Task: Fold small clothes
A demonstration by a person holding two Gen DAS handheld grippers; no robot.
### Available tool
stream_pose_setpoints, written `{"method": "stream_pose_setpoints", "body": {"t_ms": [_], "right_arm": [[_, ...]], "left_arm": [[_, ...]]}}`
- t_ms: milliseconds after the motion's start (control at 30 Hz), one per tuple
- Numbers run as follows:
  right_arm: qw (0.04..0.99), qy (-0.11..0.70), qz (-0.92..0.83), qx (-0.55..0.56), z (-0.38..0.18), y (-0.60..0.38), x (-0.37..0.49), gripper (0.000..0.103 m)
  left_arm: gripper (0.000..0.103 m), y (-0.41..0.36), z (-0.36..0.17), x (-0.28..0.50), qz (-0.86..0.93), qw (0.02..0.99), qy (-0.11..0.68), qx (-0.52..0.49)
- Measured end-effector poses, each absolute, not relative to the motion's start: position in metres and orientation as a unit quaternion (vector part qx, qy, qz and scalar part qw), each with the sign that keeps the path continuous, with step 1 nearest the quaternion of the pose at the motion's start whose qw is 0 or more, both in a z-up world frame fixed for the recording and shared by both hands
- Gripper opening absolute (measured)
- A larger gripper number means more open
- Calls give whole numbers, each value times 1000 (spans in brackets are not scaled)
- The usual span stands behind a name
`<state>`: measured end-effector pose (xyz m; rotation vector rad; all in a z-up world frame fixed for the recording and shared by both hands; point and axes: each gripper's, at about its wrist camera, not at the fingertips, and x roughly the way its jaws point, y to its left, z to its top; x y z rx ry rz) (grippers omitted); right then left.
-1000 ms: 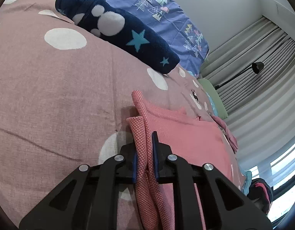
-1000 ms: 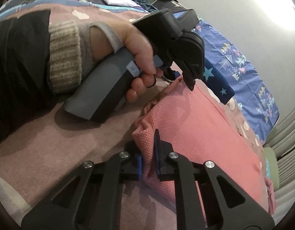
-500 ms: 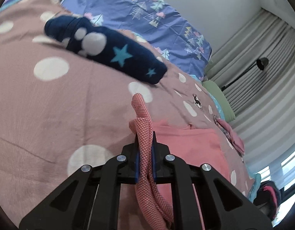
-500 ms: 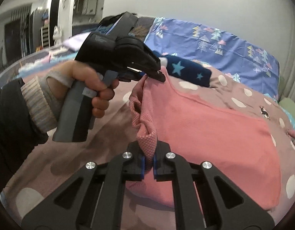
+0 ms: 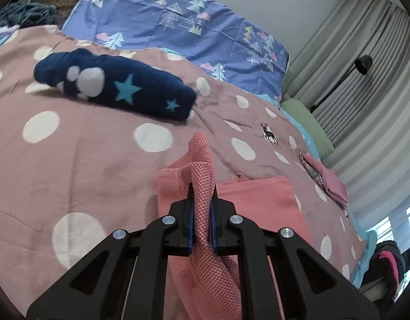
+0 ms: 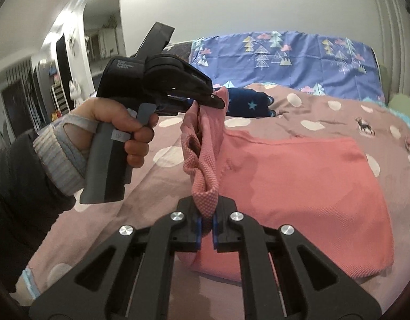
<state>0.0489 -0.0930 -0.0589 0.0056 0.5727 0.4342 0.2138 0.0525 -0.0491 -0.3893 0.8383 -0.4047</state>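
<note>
A pink knit garment (image 6: pixel 298 176) lies on the dotted mauve bedspread (image 6: pixel 338 114), its left edge lifted off the bed. My left gripper (image 5: pixel 202 200) is shut on one corner of that edge, with pink fabric (image 5: pixel 201 160) bunched between and above its jaws. It also shows in the right wrist view (image 6: pixel 218 102), held by a hand. My right gripper (image 6: pixel 206 216) is shut on the other corner of the same edge, nearer me. The lifted edge hangs twisted between the two grippers.
A folded navy garment with stars (image 5: pixel 117 85) lies further back on the bed. A blue tree-print pillow (image 5: pixel 178 24) stands against the wall. A small folded pink item (image 5: pixel 327 181) and a green pillow (image 5: pixel 306 128) lie at the right. Curtains and a lamp (image 5: pixel 363 62) stand beyond.
Both grippers have lifted the garment's left edge higher off the bed, still shut on it. The rest of the garment has flattened out on the bedspread.
</note>
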Motion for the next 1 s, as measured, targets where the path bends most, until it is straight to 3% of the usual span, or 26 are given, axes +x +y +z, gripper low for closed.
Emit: {"method": "stream_pose_setpoints", "body": {"t_ms": [533, 1000], "right_arm": [[932, 285, 164, 150, -67, -224, 45, 5], [917, 300, 122, 234, -101, -302, 36, 5]], "left_arm": [[9, -104, -39, 231, -207, 882, 418, -68], [9, -216, -66, 237, -228, 864, 448, 27]]}}
